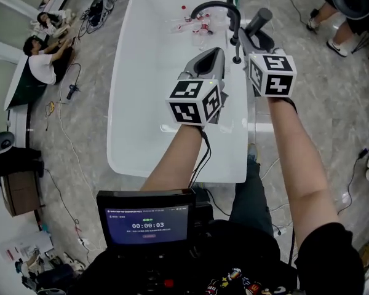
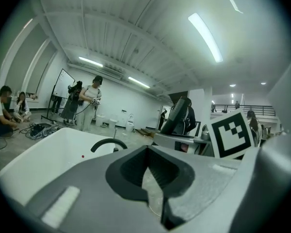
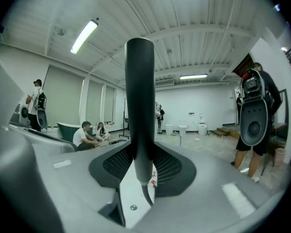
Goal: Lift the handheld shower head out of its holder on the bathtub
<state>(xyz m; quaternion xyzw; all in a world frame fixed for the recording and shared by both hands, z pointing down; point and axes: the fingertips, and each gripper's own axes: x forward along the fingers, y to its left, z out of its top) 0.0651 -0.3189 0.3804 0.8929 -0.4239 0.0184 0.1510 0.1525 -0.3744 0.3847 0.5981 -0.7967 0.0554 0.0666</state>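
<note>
The dark handheld shower head (image 1: pixel 259 21) rises at a slant over the right rim of the white bathtub (image 1: pixel 126 103). My right gripper (image 1: pixel 256 37) is shut on its handle. In the right gripper view the handle (image 3: pixel 139 101) stands upright between the jaws of this gripper (image 3: pixel 141 174), and its hose curls down below them. A small black post (image 1: pixel 237 49) stands on the rim just left of it, beside the arched black faucet (image 1: pixel 214 6). My left gripper (image 1: pixel 207 61) hovers over the tub's right side, shut with nothing in it (image 2: pixel 155 191).
Small bottles (image 1: pixel 197 24) lie in the tub's far end. Two people (image 1: pixel 42 53) sit on the floor to the left among cables. Another person (image 1: pixel 350 8) stands at the top right. A screen (image 1: pixel 149 217) hangs at my chest.
</note>
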